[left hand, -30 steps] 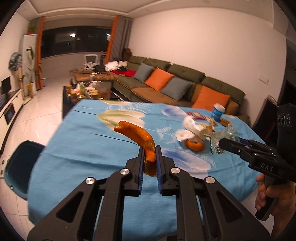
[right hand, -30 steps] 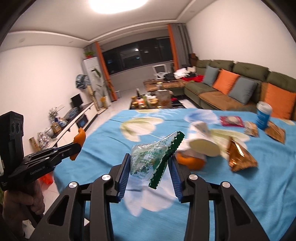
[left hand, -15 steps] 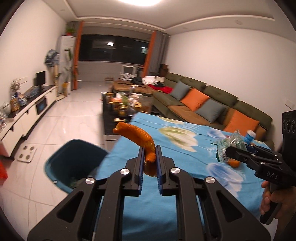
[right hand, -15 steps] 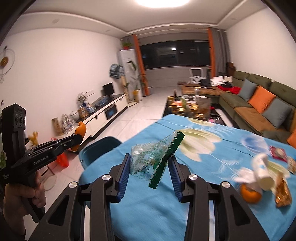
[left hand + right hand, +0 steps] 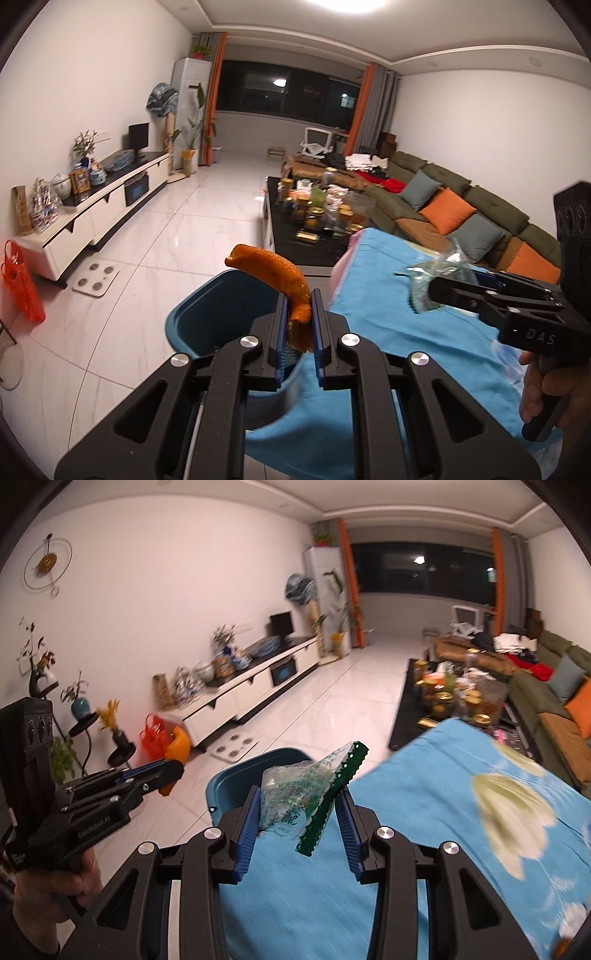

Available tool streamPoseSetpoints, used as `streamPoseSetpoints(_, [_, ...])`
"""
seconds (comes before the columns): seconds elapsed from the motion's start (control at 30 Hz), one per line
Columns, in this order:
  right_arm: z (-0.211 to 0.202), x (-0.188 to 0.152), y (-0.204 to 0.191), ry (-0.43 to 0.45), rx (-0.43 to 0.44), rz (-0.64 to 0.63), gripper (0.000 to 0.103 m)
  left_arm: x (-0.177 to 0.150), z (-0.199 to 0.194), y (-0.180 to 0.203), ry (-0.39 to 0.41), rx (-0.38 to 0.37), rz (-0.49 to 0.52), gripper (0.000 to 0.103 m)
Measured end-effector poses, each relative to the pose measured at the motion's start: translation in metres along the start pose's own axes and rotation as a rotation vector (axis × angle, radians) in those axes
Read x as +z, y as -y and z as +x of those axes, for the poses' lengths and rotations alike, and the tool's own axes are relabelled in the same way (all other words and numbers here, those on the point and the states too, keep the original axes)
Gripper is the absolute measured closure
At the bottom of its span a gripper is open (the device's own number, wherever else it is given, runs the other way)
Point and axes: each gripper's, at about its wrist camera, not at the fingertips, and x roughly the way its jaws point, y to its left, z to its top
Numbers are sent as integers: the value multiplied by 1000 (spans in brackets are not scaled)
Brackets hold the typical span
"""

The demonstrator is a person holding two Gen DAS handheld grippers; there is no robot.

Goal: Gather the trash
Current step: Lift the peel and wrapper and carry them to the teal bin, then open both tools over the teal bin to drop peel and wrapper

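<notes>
My left gripper (image 5: 298,308) is shut on a curved orange peel (image 5: 271,271) and holds it over the near rim of a teal trash bin (image 5: 207,317) on the floor beside the table. My right gripper (image 5: 300,805) is shut on a crumpled clear plastic wrapper with a green serrated edge (image 5: 299,794), held above the blue tablecloth's corner (image 5: 424,812), just short of the bin (image 5: 236,779). The right gripper with its wrapper (image 5: 436,280) shows at the right of the left wrist view. The left gripper with the peel (image 5: 177,749) shows at the left of the right wrist view.
A white TV cabinet (image 5: 96,214) runs along the left wall, with a red bag (image 5: 22,284) and a bathroom scale (image 5: 96,280) on the tiled floor. A black coffee table with jars (image 5: 314,229) and a green sofa (image 5: 461,218) stand beyond the table.
Both grippers have swung left, away from the table's middle, towards the teal bin. The bin is now directly below the peel. Each gripper still holds its item.
</notes>
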Motion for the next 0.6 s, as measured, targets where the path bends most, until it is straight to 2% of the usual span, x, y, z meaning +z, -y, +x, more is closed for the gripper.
streamPoseSetpoints(0.3, [82, 20, -27, -131, 45, -40, 65, -5, 46, -47, -80, 22, -58, 91])
streamPoseSetpoints(0.6, [141, 29, -35, -250, 16, -96, 65, -19, 121, -59, -176, 26, -85, 91])
